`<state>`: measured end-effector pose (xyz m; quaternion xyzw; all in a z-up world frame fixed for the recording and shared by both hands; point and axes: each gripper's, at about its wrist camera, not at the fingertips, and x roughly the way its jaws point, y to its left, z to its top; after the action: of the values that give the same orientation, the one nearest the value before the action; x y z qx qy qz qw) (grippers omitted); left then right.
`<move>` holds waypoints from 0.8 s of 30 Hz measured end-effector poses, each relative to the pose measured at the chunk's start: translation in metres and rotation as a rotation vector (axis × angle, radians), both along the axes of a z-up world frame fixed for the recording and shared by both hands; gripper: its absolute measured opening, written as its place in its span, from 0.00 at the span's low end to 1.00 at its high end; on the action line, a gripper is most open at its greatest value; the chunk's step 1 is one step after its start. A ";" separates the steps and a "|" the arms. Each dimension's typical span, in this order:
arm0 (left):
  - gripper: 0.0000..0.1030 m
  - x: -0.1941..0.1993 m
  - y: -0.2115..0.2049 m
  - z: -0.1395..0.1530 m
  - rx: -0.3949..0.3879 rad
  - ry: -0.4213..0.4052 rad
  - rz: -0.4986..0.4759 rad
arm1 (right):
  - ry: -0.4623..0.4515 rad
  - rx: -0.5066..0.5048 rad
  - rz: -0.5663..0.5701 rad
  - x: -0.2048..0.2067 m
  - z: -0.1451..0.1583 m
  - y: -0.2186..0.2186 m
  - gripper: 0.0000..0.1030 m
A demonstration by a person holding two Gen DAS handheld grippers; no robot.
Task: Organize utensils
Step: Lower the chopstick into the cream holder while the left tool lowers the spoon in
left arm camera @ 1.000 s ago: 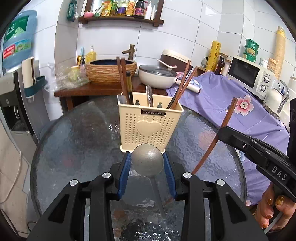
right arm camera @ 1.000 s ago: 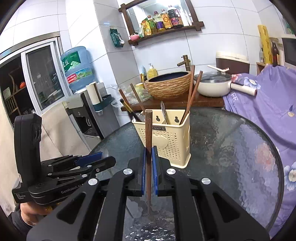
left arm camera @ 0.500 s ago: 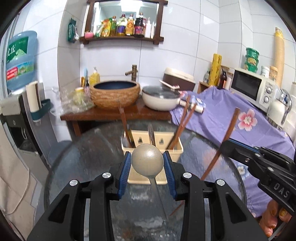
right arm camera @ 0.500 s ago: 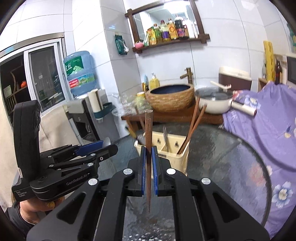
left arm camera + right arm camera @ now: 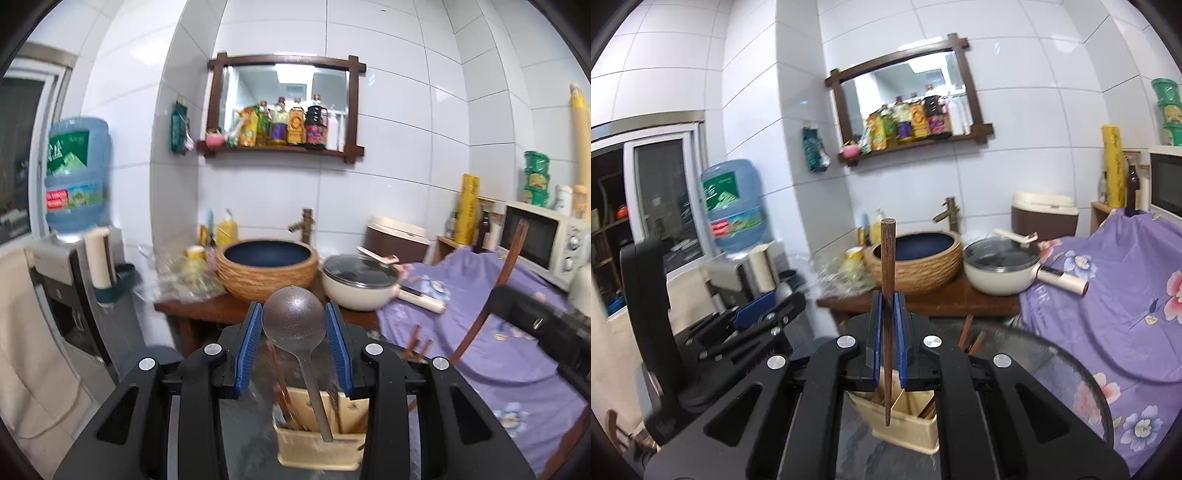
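Above the cream utensil holder (image 5: pixel 317 448) on the glass surface (image 5: pixel 1067 373), both grippers carry a piece. The left gripper (image 5: pixel 294 345) has its fingers closed on the bowl of a metal spoon (image 5: pixel 294 317), handle hanging down over the holder's compartments. The right gripper (image 5: pixel 887 339) pinches a brown chopstick (image 5: pixel 887 266) nearly upright, its narrow tip just over a front compartment. Each long axis already points down into the holder, so lowering looks like the next move. Chopsticks already standing inside narrow the openings; around the holder the surface looks open.
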<state>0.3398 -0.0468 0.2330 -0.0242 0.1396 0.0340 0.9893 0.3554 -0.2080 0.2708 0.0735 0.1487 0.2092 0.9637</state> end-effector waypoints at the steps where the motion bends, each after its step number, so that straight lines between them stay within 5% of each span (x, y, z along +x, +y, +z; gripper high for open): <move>1: 0.34 0.006 -0.002 -0.003 0.007 -0.004 0.013 | -0.006 0.004 -0.015 0.007 -0.001 0.000 0.07; 15: 0.34 0.053 -0.008 -0.076 0.037 0.087 0.019 | 0.066 -0.037 -0.071 0.058 -0.069 0.003 0.07; 24: 0.34 0.047 -0.025 -0.080 0.138 0.036 -0.001 | 0.043 -0.089 -0.056 0.056 -0.093 0.013 0.07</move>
<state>0.3867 -0.0717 0.1534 0.0447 0.1547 0.0432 0.9860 0.4114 -0.1950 0.1783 0.0393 0.1764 0.1736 0.9681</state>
